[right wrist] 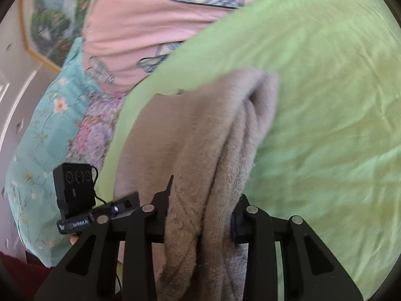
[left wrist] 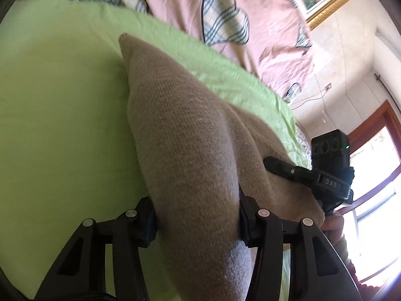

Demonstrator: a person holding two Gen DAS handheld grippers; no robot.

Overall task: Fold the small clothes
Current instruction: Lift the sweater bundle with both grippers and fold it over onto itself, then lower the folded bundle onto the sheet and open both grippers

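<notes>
**Garment stretched between two grips, long axis running away from both claws**

While it hangs between the two claws, the tan knit garment point(left wrist: 180, 130) lies over the green sheet point(left wrist: 55, 105), its long axis running forward from each claw to a far corner resting on the sheet. The left gripper point(left wrist: 198, 222) is clamped on a thick fold of it. The right gripper point(right wrist: 200, 222) pinches a bunched, fleecy edge point(right wrist: 225, 165) close beside. Neither hand is nearer; the fold likely goes forward together. Pink bedding point(left wrist: 175, 7) lies beyond.
</notes>
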